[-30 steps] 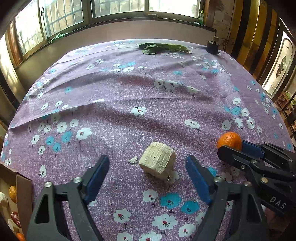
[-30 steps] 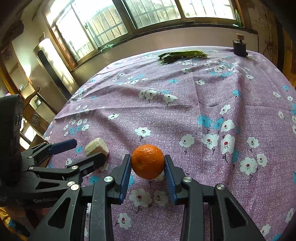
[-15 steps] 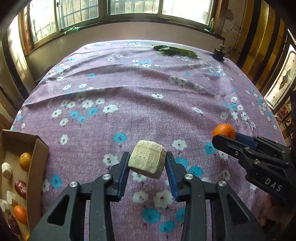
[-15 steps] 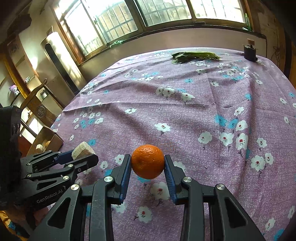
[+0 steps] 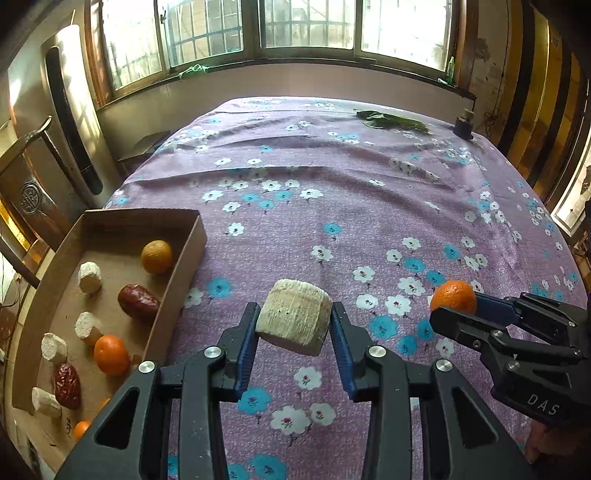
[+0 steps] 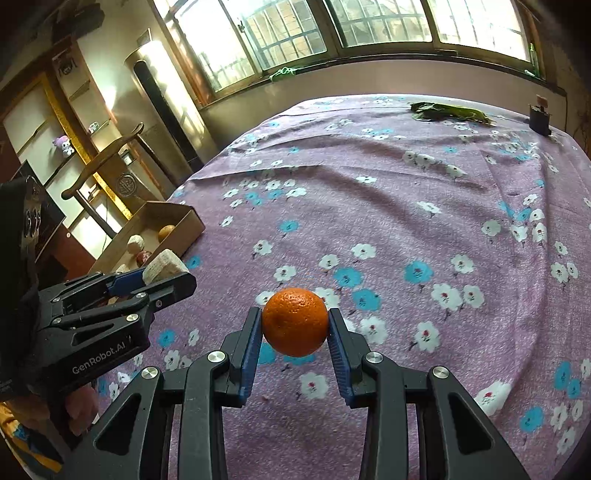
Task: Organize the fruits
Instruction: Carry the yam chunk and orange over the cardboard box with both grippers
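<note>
Left gripper [image 5: 293, 325] clamps the pale ridged chunk [image 5: 293, 317] by its flat sides, right gripper [image 6: 294, 326] clamps the orange [image 6: 294, 321] mid-girth (round, may roll), both light, firm, above the table's [image 5: 332, 206] near-left corner beside the cardboard box [image 5: 184, 258].

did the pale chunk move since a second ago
Yes. The pale chunk left the tablecloth, now clamped in the left gripper and carried toward the cardboard box.

Barred windows [image 5: 258, 33] along far wall, daylight pouring in – sill dark wood. Purple floral tablecloth [image 5: 351, 206] rumpled over table. Tall silver appliance [image 6: 162, 96] at left – carved wooden chair [image 6: 107, 162] beside it, shelves behind.
</note>
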`<state>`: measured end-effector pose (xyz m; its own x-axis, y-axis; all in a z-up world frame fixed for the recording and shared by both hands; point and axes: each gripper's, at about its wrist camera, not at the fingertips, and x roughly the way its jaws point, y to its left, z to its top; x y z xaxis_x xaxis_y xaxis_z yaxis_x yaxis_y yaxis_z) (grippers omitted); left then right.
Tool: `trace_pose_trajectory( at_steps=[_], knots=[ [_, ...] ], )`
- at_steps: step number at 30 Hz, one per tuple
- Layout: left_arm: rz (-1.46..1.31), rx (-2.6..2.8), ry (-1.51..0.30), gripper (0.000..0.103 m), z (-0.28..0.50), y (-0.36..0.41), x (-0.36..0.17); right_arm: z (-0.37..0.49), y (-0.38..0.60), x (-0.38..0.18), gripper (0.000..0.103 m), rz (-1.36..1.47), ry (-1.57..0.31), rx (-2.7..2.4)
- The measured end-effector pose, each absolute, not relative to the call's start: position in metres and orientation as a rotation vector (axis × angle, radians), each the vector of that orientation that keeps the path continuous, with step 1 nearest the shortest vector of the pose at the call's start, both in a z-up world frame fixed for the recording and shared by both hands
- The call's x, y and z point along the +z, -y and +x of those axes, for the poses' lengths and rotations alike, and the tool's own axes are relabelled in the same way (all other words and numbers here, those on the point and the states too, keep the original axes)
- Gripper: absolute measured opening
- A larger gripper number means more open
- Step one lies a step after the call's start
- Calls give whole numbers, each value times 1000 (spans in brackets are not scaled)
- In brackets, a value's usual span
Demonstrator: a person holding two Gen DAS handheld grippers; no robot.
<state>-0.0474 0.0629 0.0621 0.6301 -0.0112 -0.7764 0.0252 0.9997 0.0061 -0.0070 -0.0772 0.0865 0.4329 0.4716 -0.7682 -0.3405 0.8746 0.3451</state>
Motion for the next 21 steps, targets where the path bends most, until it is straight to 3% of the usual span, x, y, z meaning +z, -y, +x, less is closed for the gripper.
trace_pose_trajectory(
  at_steps=[21],
  knots=[
    [-62,103,-871,37,-81,-141,67,-28,-9,94,39,49,-1016,663]
  ],
)
